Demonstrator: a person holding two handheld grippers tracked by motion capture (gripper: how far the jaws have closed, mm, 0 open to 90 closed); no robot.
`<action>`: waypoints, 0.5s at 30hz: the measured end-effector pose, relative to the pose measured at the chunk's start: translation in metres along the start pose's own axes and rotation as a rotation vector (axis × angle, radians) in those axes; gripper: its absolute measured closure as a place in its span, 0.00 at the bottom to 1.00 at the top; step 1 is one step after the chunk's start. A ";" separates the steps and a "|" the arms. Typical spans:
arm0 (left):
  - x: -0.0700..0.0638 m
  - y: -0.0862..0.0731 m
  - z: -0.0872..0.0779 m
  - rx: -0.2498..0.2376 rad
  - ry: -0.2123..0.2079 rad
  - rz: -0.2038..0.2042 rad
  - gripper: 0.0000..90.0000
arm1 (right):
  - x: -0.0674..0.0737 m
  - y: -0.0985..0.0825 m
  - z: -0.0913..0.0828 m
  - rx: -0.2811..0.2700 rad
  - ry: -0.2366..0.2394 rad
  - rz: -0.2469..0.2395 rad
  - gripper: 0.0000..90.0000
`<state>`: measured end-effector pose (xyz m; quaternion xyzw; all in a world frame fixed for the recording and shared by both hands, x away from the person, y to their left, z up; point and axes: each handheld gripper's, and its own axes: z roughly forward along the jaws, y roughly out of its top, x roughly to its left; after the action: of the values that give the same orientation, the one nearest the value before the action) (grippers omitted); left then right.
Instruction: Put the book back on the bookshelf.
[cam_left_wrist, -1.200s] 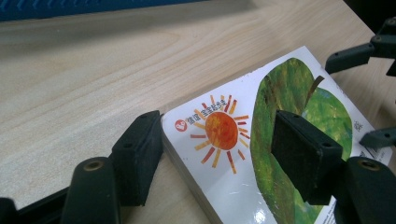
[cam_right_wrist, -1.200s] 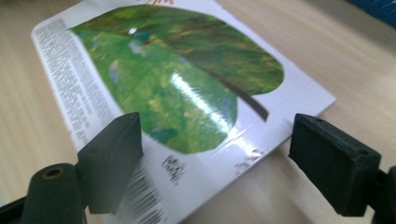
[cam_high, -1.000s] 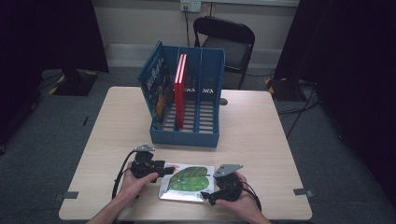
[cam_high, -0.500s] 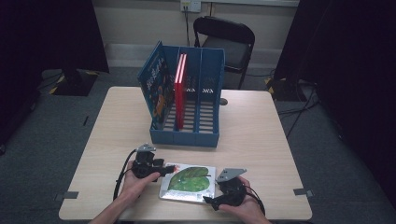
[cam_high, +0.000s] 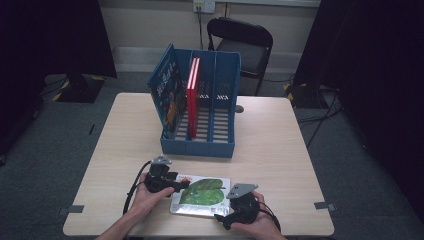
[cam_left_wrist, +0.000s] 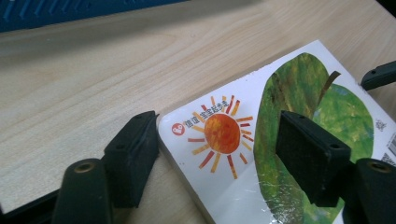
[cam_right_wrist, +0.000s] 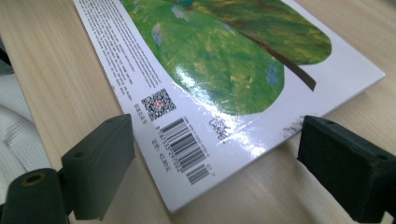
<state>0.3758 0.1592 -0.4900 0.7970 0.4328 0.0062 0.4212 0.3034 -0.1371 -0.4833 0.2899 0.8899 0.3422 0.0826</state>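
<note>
**Picture book flat at the near edge of the bench, tongs open at both ends**

A picture book (cam_high: 201, 195) with a large green leaf on its white cover lies flat on the bench (cam_high: 280, 145), close to the near edge and about midway along it.

The left tongs (cam_high: 186, 184) sit at the book's left end. In the left gripper view one pad (cam_left_wrist: 134, 156) rests on the wood right at the cover's corner, beside the printed orange sun, while the other pad is over the leaf; the jaws stand wide and have just been opening, with the book's corner between them but not pinched.

The right tongs (cam_high: 223, 220) are at the book's near right corner. In the right gripper view the jaws stand apart on either side of the corner that bears the barcode, not pressing it; they too have just been opening.

Toward the far edge stands a blue file rack (cam_high: 200, 145), with a red book (cam_high: 192, 95) upright in one of its slots.
</note>
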 end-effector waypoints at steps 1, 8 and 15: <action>0.002 0.000 -0.001 -0.004 -0.006 -0.015 0.36 | 0.001 0.001 0.001 -0.002 -0.007 -0.006 0.10; 0.006 0.002 -0.007 -0.028 -0.043 -0.051 0.40 | 0.003 0.004 0.002 -0.012 -0.015 -0.019 0.09; 0.007 0.003 -0.013 -0.063 -0.068 -0.074 0.42 | 0.004 0.004 0.002 -0.012 -0.021 -0.017 0.09</action>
<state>0.3771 0.1716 -0.4816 0.7665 0.4471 -0.0230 0.4605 0.3027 -0.1313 -0.4818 0.2855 0.8893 0.3439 0.0969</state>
